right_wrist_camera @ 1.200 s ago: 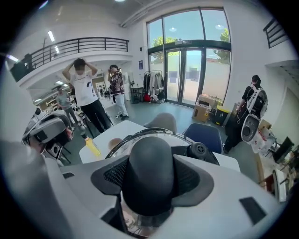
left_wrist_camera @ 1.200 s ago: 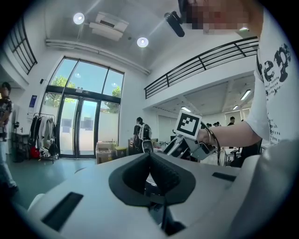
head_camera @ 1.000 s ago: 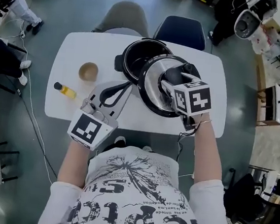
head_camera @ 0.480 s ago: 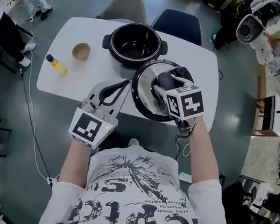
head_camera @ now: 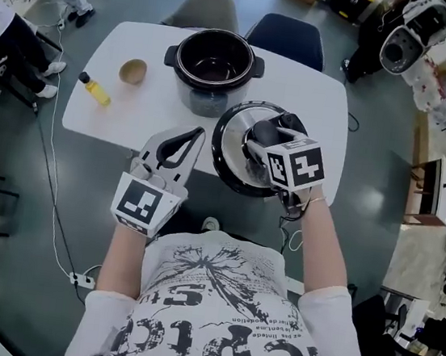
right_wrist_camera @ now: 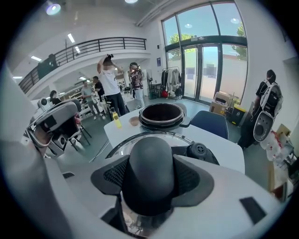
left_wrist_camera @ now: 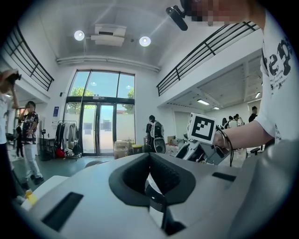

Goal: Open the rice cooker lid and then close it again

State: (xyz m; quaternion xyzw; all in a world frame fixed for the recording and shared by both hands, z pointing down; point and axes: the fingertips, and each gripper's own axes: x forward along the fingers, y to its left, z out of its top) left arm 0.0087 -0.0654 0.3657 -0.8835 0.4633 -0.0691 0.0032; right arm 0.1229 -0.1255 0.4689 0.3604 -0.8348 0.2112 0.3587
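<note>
The black rice cooker (head_camera: 216, 58) stands open at the back of the white table (head_camera: 316, 88), its dark pot showing. Its round lid (head_camera: 235, 146), steel with a black rim, hangs tilted over the table's front edge, apart from the cooker. My right gripper (head_camera: 263, 131) is shut on the lid's black knob (right_wrist_camera: 150, 163), which fills the space between the pads in the right gripper view, with the cooker (right_wrist_camera: 161, 114) beyond it. My left gripper (head_camera: 196, 135) hovers just left of the lid, tips together, holding nothing.
A small brown bowl (head_camera: 133, 71) and a yellow bottle (head_camera: 94, 89) sit on the table's left side. A blue chair (head_camera: 287, 35) and a grey chair (head_camera: 201, 6) stand behind the table. People stand at the far left, and a cable runs on the floor.
Both grippers have drawn back from the cooker toward the table's front edge. The lid went with the right gripper and no longer overlaps the pot.
</note>
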